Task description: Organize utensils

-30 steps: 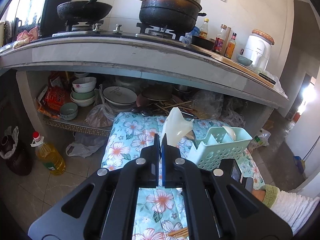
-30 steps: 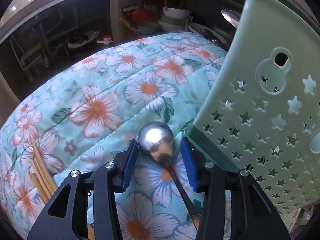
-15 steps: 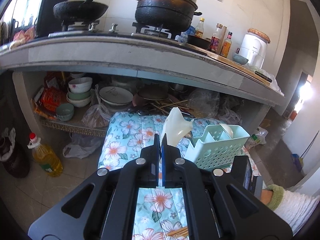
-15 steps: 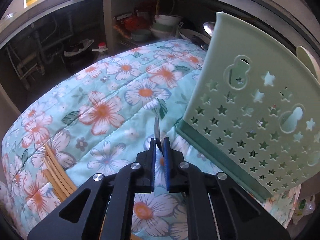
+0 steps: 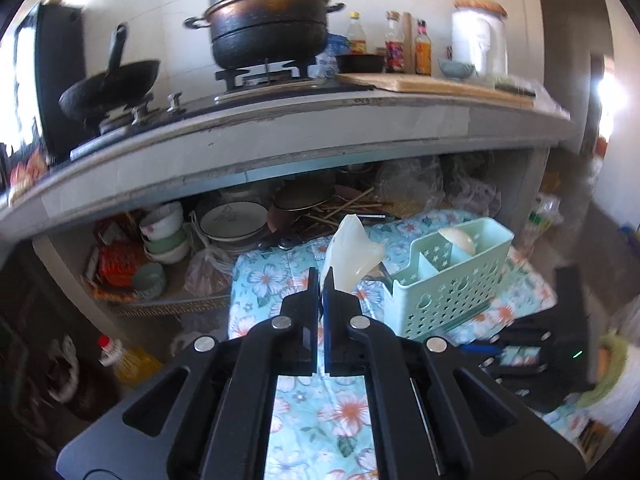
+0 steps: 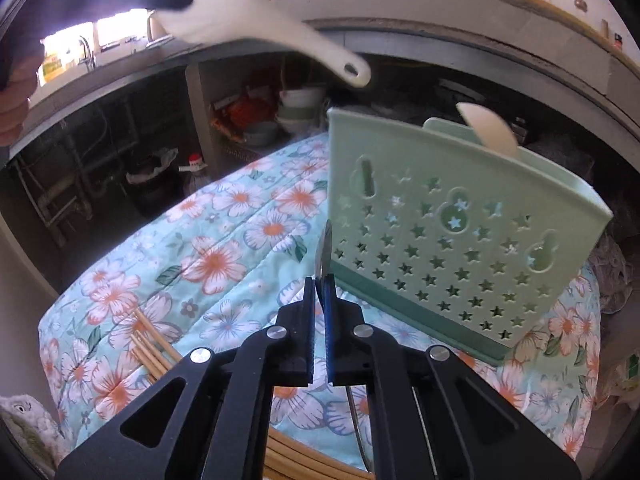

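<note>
L gripper [image 5: 321,280] is fully closed on a white rice paddle [image 5: 352,254]; the paddle's broad end sticks up past the tips toward 1 o'clock. In the R wrist view the same paddle [image 6: 256,20] hangs at 11 o'clock, handle w/ its hole pointing toward the basket.

R gripper [image 6: 320,284] has clamped onto a metal spoon [image 6: 323,254], jaws nearly together; the bowel-thin edge of the spoon's bowl stands edge-on above the tips, stem running back under the gripper body.

Mint-green utensil basket [image 6: 448,216] w/ star cut-outs sits on the floral cloth [image 6: 224,240] at 2 o'clock of the R gripper, just beside the spoon. A white scoop-shaped utensil [image 6: 490,130] pokes out of its far compartment; in the L view that compartment is the right one [image 5: 460,240].

Bundle of wooden chopsticks [image 6: 154,344] lies on the cloth at 8 o'clock of the R gripper, apart from the basket.

Behind, a worktop [image 5: 280,140] carries a black pot [image 5: 268,28] and a wok [image 5: 110,84].
</note>
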`<action>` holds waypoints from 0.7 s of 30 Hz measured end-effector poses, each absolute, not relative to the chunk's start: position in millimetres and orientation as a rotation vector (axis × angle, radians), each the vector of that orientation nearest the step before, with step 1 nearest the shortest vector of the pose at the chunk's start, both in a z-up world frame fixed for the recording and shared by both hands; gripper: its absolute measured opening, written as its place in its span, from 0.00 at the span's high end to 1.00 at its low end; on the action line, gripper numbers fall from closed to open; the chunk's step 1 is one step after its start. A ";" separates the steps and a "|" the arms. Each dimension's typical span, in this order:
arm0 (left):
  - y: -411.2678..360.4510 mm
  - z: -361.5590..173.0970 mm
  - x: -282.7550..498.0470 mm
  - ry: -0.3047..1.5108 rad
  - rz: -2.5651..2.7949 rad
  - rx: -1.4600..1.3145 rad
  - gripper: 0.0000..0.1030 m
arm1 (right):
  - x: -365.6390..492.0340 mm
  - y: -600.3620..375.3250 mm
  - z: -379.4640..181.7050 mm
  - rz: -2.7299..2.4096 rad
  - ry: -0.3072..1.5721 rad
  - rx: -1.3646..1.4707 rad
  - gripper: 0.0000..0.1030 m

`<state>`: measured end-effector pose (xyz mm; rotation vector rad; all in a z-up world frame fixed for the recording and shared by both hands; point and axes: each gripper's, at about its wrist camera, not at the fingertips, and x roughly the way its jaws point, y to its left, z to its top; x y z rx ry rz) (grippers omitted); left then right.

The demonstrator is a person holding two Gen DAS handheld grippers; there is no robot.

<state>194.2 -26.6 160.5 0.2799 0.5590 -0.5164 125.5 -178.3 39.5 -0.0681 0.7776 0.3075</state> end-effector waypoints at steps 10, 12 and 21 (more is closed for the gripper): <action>-91.6 162.4 195.3 0.617 -0.524 0.607 1.00 | 99.1 -221.0 72.1 0.291 0.657 0.053 0.98; -103.1 157.9 201.6 0.653 -0.528 0.639 1.00 | 92.6 -229.0 77.3 0.289 0.637 0.070 0.98; -119.4 147.4 241.7 0.816 -0.598 0.446 0.92 | 69.1 -267.7 103.5 0.242 0.526 0.168 0.98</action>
